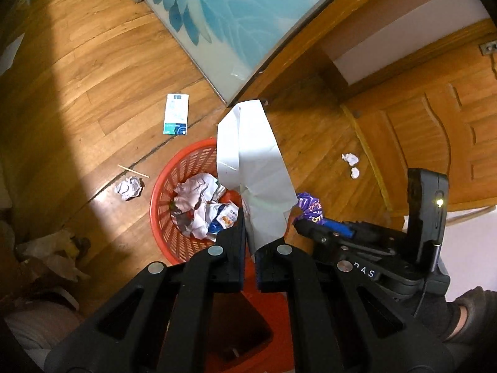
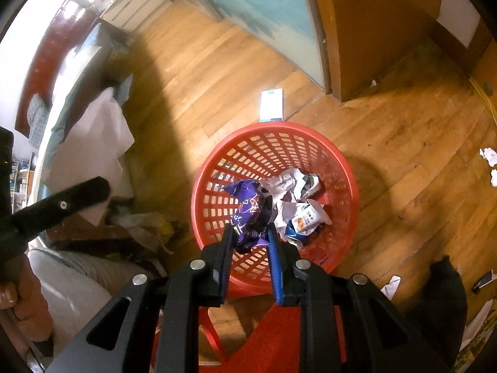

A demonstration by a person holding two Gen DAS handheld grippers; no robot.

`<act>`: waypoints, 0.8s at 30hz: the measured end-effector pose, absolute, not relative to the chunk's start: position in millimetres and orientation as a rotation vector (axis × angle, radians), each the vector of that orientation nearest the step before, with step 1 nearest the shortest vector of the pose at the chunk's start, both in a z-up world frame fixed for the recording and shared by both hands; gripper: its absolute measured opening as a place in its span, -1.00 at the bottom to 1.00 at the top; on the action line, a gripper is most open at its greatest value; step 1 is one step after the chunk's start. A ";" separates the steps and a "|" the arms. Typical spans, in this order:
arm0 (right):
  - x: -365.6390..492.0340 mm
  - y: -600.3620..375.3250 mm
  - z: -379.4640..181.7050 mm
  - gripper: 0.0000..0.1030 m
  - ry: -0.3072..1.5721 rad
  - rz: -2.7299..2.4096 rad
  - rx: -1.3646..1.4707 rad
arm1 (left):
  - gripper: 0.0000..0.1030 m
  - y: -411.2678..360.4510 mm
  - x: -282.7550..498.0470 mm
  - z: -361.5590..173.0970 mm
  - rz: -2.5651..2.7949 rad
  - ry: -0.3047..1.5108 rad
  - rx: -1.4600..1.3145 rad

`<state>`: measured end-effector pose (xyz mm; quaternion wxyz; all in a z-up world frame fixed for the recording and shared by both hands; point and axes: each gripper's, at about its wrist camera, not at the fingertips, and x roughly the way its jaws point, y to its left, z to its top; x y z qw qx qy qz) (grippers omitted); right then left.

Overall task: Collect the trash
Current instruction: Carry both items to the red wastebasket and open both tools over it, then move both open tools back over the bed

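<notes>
Black fingers of the left tool (image 1: 250, 242) fill the bottom of the left wrist view, closed on the lower end of a white folded paper (image 1: 253, 168) that stands up at the centre of the frame. In the right wrist view the right tool (image 2: 250, 239) is gripping a purple crumpled wrapper (image 2: 248, 214) at bottom centre. Both pieces hang above the red basket (image 2: 341, 168), which already holds some crumpled papers and packets.

Such trash is light, I think. The paper is thin but a little stiff along its folds; the wrapper is soft and maybe slippery, so it is better to pinch it in the thick crumpled part.

On the wooden floor (image 1: 93, 93) more trash lies: a crumpled paper ball (image 1: 128, 188) and a thin stick (image 1: 133, 171) left of the basket, a flat white and blue box (image 1: 176, 113) above it, and small white scraps (image 1: 351, 163) at the right. Nothing seems to block the basket opening, only the two tools are near each other.
</notes>
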<state>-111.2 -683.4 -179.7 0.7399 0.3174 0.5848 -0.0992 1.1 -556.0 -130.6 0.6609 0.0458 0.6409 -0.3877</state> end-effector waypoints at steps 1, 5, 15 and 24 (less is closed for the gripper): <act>-111.2 -683.0 -179.2 -0.56 1.280 -0.218 0.695 | -0.93 -558.0 -1.3 -129.9 -0.880 1.449 0.111; -110.2 -681.4 -180.0 -0.56 1.278 -0.219 0.690 | -0.93 -559.8 -5.0 -124.4 -0.886 1.434 0.122; -109.9 -681.4 -179.0 -0.39 1.284 -0.251 0.701 | -0.61 -560.2 -3.6 -119.8 -0.846 1.400 0.174; -106.0 -682.5 -173.0 -0.02 1.270 -0.276 0.697 | 0.15 -556.3 -3.1 -109.0 -0.830 1.341 0.186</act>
